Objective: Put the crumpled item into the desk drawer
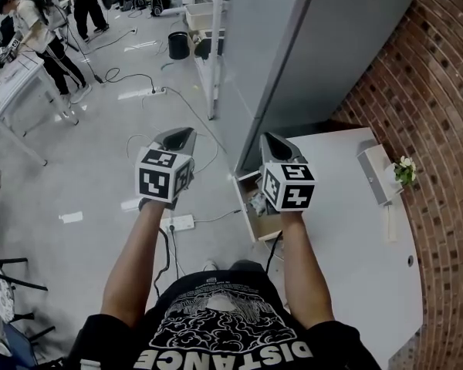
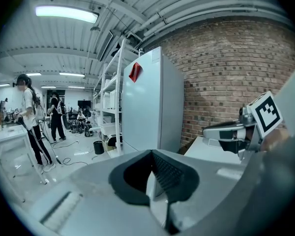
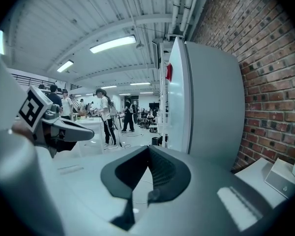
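Observation:
The white desk [image 1: 347,230] stands at the right, with its drawer [image 1: 249,218] pulled out over the floor. A pale crumpled item [image 1: 258,202] lies inside the drawer, partly hidden by my right gripper's marker cube. Both grippers are held up in the air, side by side and level. My left gripper [image 1: 177,136] [image 2: 151,152] hangs over the floor left of the drawer, shut and empty. My right gripper [image 1: 272,140] [image 3: 148,147] is above the drawer's far end, shut with nothing in it. Each gripper also shows in the other's view: the right gripper [image 2: 231,132] and the left gripper [image 3: 64,130].
A tall grey fridge [image 1: 293,52] stands behind the desk, against the brick wall [image 1: 440,91]. On the desk are a white box [image 1: 374,172] and a small flowering plant [image 1: 404,169]. A power strip [image 1: 177,223] and cables lie on the floor. People stand at tables at the far left.

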